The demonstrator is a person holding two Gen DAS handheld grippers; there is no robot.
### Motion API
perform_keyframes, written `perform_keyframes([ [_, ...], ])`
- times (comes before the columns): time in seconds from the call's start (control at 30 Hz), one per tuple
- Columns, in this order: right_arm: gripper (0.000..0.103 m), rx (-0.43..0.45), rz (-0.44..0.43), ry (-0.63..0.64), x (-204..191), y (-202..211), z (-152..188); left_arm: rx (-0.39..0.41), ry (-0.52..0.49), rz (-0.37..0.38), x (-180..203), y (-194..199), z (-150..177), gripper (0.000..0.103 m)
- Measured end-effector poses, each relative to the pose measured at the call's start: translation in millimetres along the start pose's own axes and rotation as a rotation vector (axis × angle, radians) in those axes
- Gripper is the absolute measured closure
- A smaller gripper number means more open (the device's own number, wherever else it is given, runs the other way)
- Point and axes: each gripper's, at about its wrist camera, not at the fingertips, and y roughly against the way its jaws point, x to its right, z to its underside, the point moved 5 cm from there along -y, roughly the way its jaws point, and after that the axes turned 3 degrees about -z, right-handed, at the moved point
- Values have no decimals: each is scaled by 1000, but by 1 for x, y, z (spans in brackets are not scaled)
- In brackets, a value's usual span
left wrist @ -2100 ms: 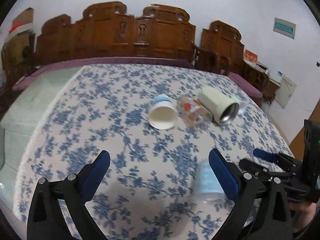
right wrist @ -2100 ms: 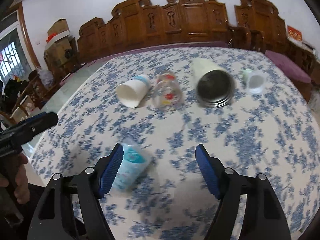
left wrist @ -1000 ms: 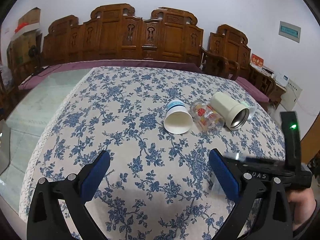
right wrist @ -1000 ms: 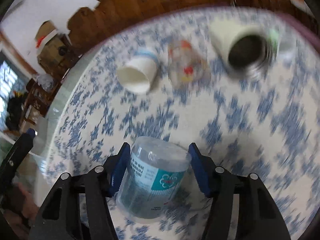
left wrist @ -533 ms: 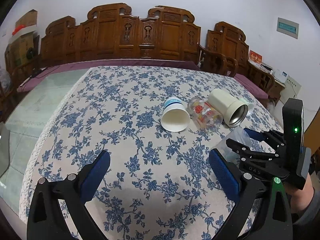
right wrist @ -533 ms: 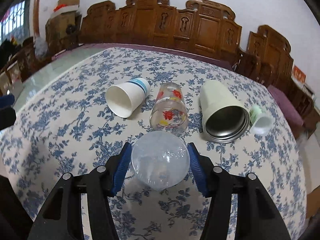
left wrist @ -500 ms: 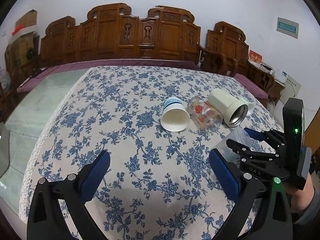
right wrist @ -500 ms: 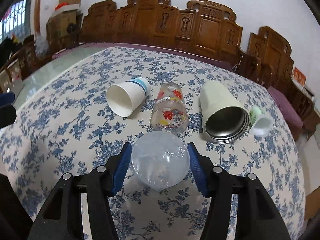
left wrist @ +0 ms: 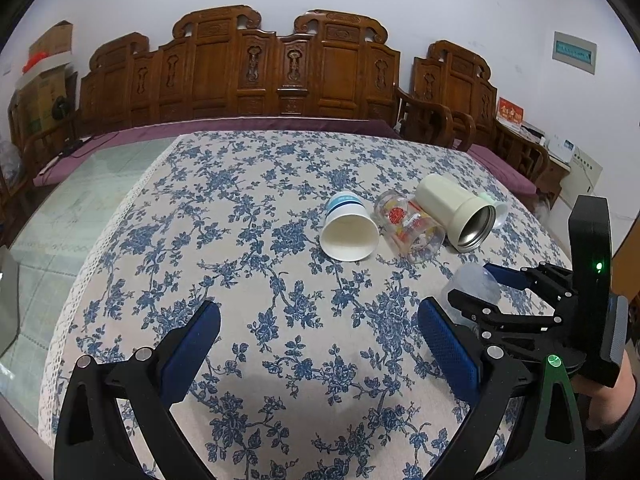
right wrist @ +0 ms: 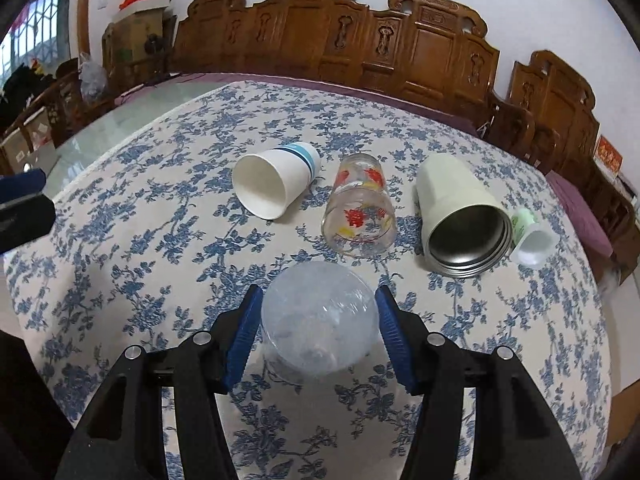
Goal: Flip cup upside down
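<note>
Right wrist view shows my right tongs (right wrist: 318,330) pinching the clear plastic cup (right wrist: 319,320) above the tabletop (right wrist: 160,240), just before the floral glass (right wrist: 359,212), base forward, unplaced; left tongs (left wrist: 320,344) spread.

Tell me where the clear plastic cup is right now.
The clear plastic cup sits clamped in the right claw above the floral tablecloth, just in front of the lying painted glass.

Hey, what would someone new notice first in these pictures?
Probably the clear plastic cup clamped in the right gripper over the blue floral tablecloth. Behind it, a row lies tipped over: white paper cup, flower-printed glass, cream steel-lined tumbler.
</note>
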Motion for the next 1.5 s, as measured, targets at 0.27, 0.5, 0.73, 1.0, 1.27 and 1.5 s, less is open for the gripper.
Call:
perform_keyframes([
  [0.27, 34, 39, -58, -76, 5, 20, 2, 6, -1, -7, 0, 1, 0, 8],
  [0.5, 28, 105, -78, -139, 16, 56, 12, 19, 5, -27, 9, 14, 0, 8],
  [0.73, 21, 153, -73, -193, 33, 92, 25, -3, -40, -47, 32, 36, 5, 8],
  [1.0, 3, 186, -48, -218, 36, 130, 45, -24, -87, -94, 53, 64, 19, 8],
  [1.27, 2, 176, -47, -252, 30, 155, 75, -68, -36, -64, 58, 83, 41, 8],
  [1.5, 2, 168, -31, -266, 29, 168, 94, -83, -26, -78, 58, 94, 60, 8],
])
